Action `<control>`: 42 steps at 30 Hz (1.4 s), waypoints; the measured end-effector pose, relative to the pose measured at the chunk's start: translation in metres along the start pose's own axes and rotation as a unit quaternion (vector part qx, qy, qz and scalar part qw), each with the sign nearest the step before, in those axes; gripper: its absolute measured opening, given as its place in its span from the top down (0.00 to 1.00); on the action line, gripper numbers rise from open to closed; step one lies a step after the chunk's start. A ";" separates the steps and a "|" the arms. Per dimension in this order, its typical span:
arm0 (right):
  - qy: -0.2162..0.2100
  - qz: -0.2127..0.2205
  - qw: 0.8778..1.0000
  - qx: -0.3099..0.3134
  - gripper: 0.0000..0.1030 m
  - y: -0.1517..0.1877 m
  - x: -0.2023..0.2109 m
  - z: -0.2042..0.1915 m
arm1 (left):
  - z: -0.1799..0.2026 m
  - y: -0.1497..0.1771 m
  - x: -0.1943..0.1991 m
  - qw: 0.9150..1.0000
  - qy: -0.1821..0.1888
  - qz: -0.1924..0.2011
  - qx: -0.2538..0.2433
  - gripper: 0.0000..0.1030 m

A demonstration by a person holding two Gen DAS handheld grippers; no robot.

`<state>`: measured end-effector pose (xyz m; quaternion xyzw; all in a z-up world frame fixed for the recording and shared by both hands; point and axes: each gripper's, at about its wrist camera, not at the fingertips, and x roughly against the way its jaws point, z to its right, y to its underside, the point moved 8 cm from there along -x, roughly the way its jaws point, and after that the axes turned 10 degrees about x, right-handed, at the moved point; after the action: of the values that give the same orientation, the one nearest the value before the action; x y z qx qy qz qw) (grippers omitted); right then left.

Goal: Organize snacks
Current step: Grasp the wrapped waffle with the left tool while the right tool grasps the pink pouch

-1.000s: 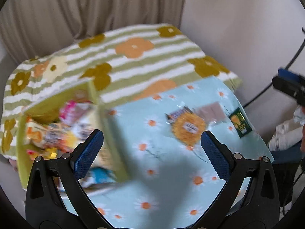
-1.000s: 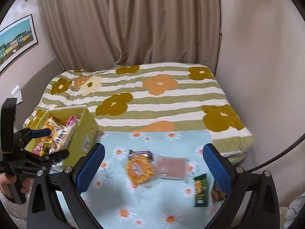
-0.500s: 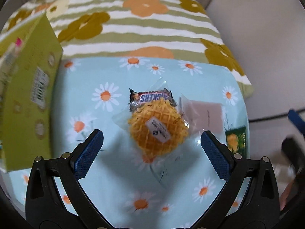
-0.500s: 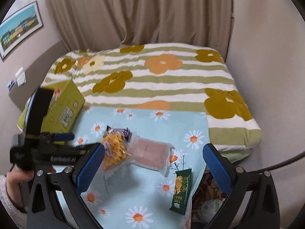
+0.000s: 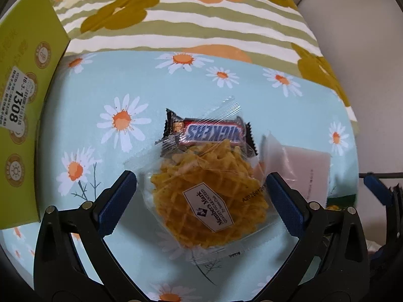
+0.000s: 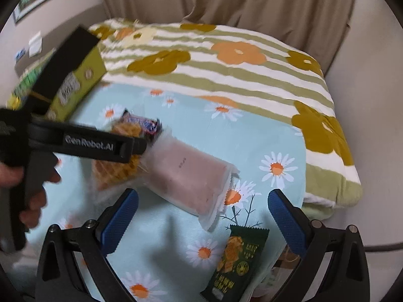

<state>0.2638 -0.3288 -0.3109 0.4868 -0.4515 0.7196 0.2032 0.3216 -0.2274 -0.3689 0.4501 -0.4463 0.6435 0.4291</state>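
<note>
A clear pack of orange waffle crisps (image 5: 209,196) lies on the daisy cloth (image 5: 105,156), partly over a Snickers bar (image 5: 214,133). My left gripper (image 5: 201,201) is open, its jaws on either side of the crisp pack, just above it. A pink translucent pouch (image 6: 186,173) lies to the right of the crisps; it also shows in the left wrist view (image 5: 304,173). A dark green snack bar (image 6: 236,261) lies near the cloth's front edge. My right gripper (image 6: 204,216) is open and empty above the pouch's near end.
A green cardboard box (image 5: 22,100) stands at the left on the cloth; it also shows in the right wrist view (image 6: 75,85). A striped flowered blanket (image 6: 226,75) covers the bed behind. Curtains and walls close the far side and the right.
My left gripper has swung from the box to the crisp pack and dropped close over it. My right gripper has moved forward and down toward the pink pouch.
</note>
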 end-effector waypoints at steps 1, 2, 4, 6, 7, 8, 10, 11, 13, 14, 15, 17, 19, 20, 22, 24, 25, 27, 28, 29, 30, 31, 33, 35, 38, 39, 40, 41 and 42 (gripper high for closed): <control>0.001 -0.003 1.000 0.009 0.01 0.001 -0.003 0.000 | -0.001 0.001 0.000 1.000 -0.001 0.000 0.000 0.01; 0.003 -0.008 1.000 0.025 0.01 0.001 -0.007 0.000 | -0.002 0.003 -0.001 1.000 -0.001 -0.001 0.001 0.01; 0.002 -0.015 0.999 0.044 0.01 0.002 -0.013 0.000 | -0.005 0.008 -0.003 1.000 -0.008 -0.008 -0.005 0.01; -0.004 -0.022 0.998 0.065 0.01 0.002 -0.019 0.001 | -0.009 0.014 -0.006 0.999 -0.023 -0.016 -0.016 0.01; -0.006 -0.025 0.997 0.076 0.01 0.001 -0.021 0.000 | -0.012 0.017 -0.008 0.999 -0.029 -0.020 -0.020 0.01; -0.010 -0.030 0.995 0.091 0.01 0.001 -0.024 -0.001 | -0.015 0.020 -0.010 0.999 -0.034 -0.025 -0.022 0.01; -0.013 -0.039 0.992 0.122 0.01 0.000 -0.029 -0.004 | -0.020 0.024 -0.012 0.999 -0.034 -0.032 -0.023 0.01; -0.017 -0.047 0.988 0.143 0.01 0.000 -0.032 -0.005 | -0.022 0.025 -0.011 0.999 -0.033 -0.032 -0.026 0.01; -0.025 -0.058 0.984 0.168 0.01 -0.001 -0.039 -0.008 | -0.024 0.027 -0.011 0.998 -0.032 -0.035 -0.033 0.01; -0.030 -0.065 0.981 0.180 0.01 -0.001 -0.043 -0.009 | -0.024 0.028 -0.011 0.998 -0.031 -0.035 -0.041 0.01; -0.034 -0.073 0.978 0.191 0.01 -0.001 -0.048 -0.010 | -0.024 0.029 -0.011 0.998 -0.030 -0.034 -0.047 0.02; -0.041 -0.084 0.974 0.208 0.01 -0.002 -0.056 -0.012 | -0.023 0.030 -0.009 0.997 -0.031 -0.031 -0.059 0.04; -0.045 -0.092 0.969 0.223 0.01 -0.003 -0.062 -0.013 | -0.023 0.031 -0.006 0.997 -0.031 -0.024 -0.068 0.15; -0.046 -0.094 0.968 0.229 0.01 -0.004 -0.064 -0.014 | -0.023 0.030 -0.004 0.997 -0.030 -0.019 -0.073 0.19; -0.049 -0.095 0.965 0.239 0.01 -0.005 -0.068 -0.015 | -0.022 0.029 -0.001 0.996 -0.022 -0.018 -0.083 0.24; -0.064 -0.094 0.965 0.235 0.01 -0.007 -0.072 -0.017 | -0.021 0.029 0.000 0.995 -0.017 -0.017 -0.096 0.26; -0.070 -0.093 0.965 0.233 0.01 -0.008 -0.073 -0.017 | -0.021 0.029 0.001 0.995 -0.014 -0.016 -0.100 0.27; -0.083 -0.094 0.964 0.235 0.01 -0.010 -0.076 -0.019 | -0.022 0.029 0.003 0.994 -0.009 -0.013 -0.104 0.27; -0.088 -0.093 0.963 0.238 0.01 -0.012 -0.077 -0.021 | -0.023 0.029 0.004 0.994 -0.008 -0.013 -0.104 0.28; -0.094 -0.094 0.961 0.241 0.01 -0.013 -0.078 -0.022 | -0.024 0.030 0.005 0.994 -0.008 -0.013 -0.104 0.28; -0.098 -0.094 0.961 0.241 0.01 -0.014 -0.079 -0.023 | -0.025 0.030 0.006 0.995 -0.006 -0.012 -0.103 0.28; -0.106 -0.093 0.960 0.241 0.01 -0.015 -0.080 -0.024 | -0.026 0.030 0.007 0.995 -0.005 -0.011 -0.103 0.28; -0.126 -0.090 0.960 0.233 0.08 -0.016 -0.080 -0.028 | -0.027 0.030 0.008 0.995 -0.004 -0.009 -0.103 0.28; -0.127 -0.078 0.962 0.229 0.20 -0.018 -0.076 -0.030 | -0.029 0.030 0.010 0.995 -0.005 -0.006 -0.102 0.28; -0.116 -0.075 0.967 0.213 0.29 -0.016 -0.073 -0.030 | -0.031 0.028 0.014 0.995 -0.003 -0.002 -0.098 0.28; -0.113 -0.073 0.970 0.202 0.30 -0.016 -0.072 -0.029 | -0.031 0.028 0.015 0.995 0.000 -0.001 -0.097 0.29; -0.113 -0.074 0.972 0.192 0.31 -0.015 -0.071 -0.029 | -0.031 0.029 0.017 0.995 0.002 -0.001 -0.096 0.29; -0.114 -0.074 0.974 0.179 0.31 -0.015 -0.070 -0.028 | -0.031 0.029 0.019 0.996 0.005 0.000 -0.095 0.29; -0.115 -0.073 0.976 0.168 0.32 -0.015 -0.067 -0.028 | -0.030 0.029 0.022 0.995 0.006 0.003 -0.095 0.29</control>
<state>0.2896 -0.2877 -0.3670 0.6249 -0.3078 0.7078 0.1175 0.2834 -0.2016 -0.3589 0.4023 -0.5042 0.6025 0.4701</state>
